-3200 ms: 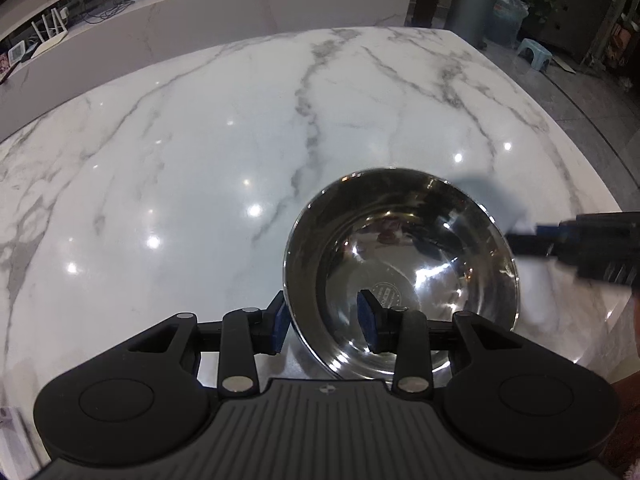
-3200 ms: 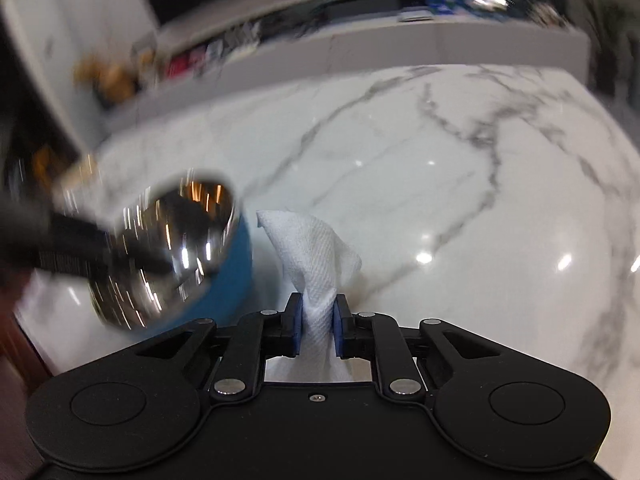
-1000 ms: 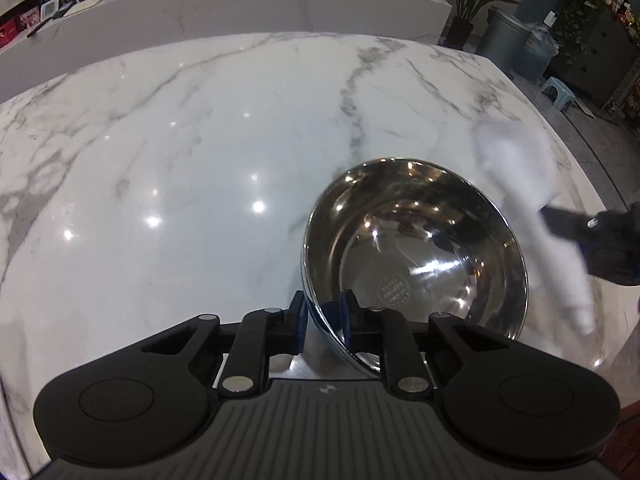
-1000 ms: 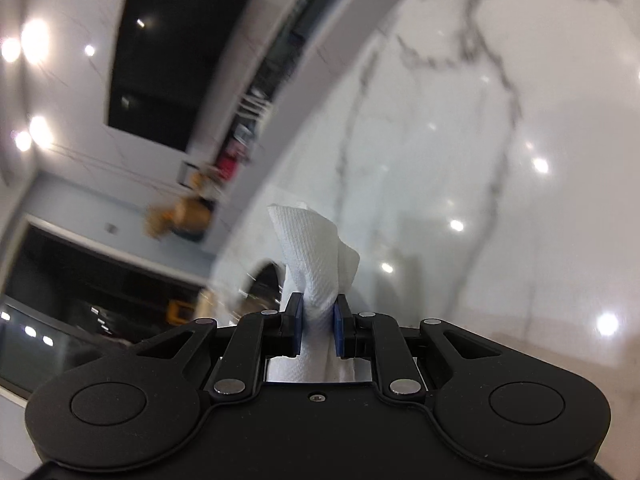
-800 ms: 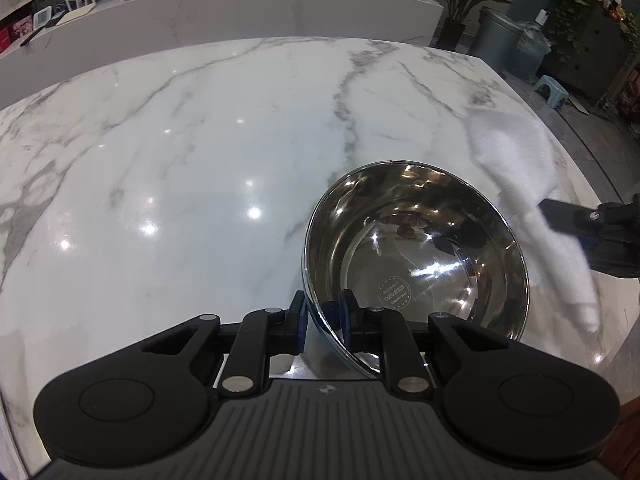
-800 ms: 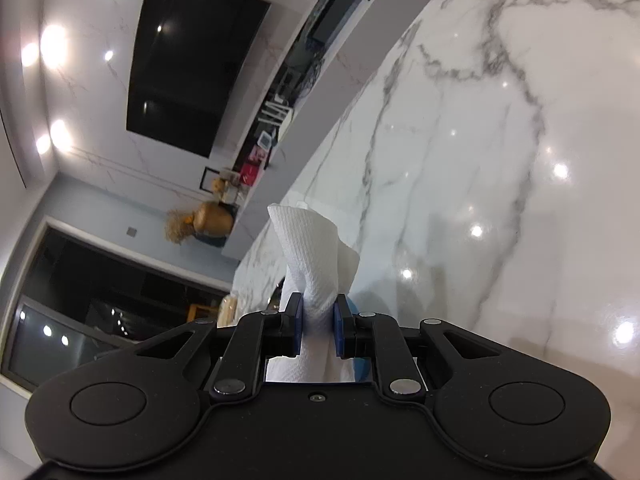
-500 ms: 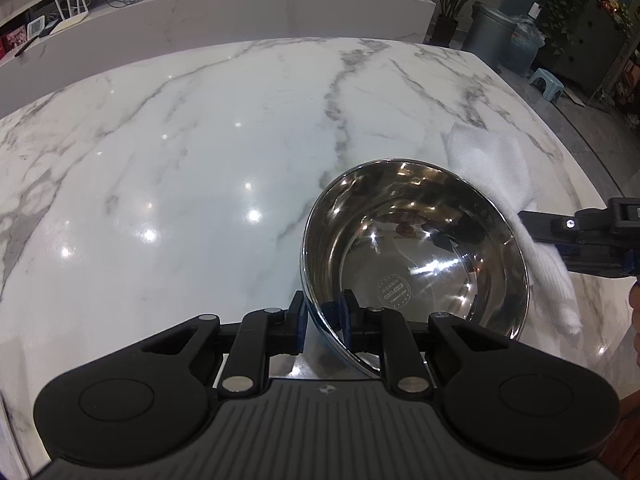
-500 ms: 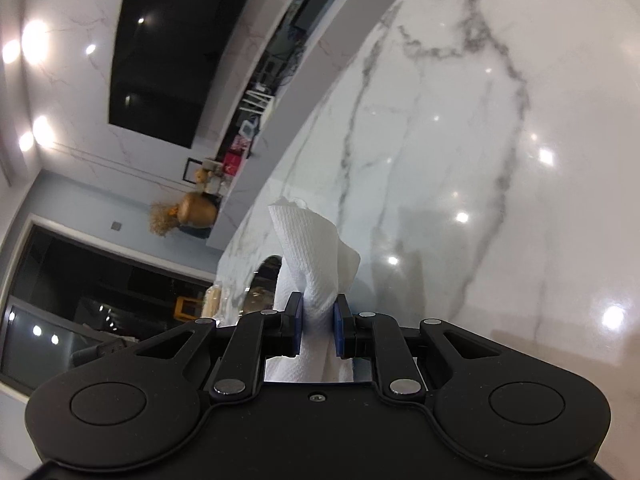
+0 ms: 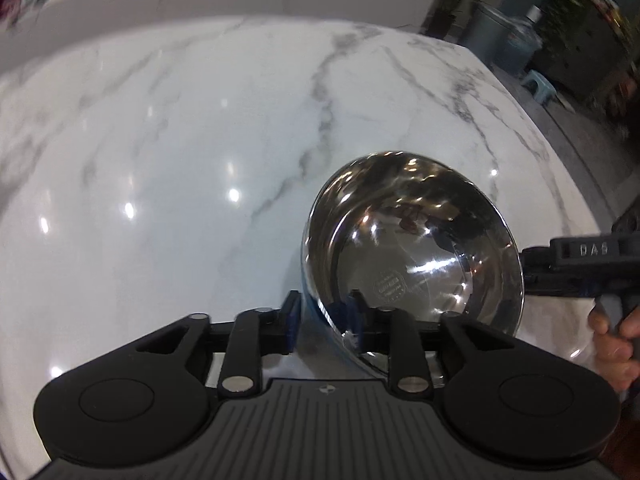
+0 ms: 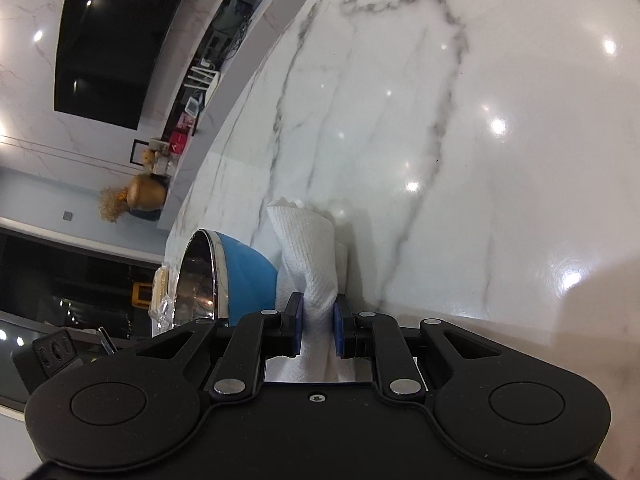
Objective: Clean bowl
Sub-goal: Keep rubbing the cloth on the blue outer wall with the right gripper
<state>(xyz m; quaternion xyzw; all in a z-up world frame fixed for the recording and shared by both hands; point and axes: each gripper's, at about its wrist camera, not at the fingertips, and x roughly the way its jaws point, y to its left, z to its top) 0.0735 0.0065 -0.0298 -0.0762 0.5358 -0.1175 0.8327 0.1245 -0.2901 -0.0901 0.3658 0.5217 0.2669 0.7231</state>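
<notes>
The left gripper [image 9: 322, 318] straddles the near rim of the steel bowl [image 9: 412, 248], one finger outside and one inside; its jaws have just been opening, and a gap shows beside the outer pad. The bowl, blue outside, sits tilted on the marble table [image 9: 180, 160]. The right gripper [image 10: 316, 328] is clamped on a white cloth [image 10: 308, 248] that stands up between its fingers, just beside the bowl's blue wall

glossy marble table [image 9: 200, 140], bowl [image 9: 412, 248] tilted
</notes>
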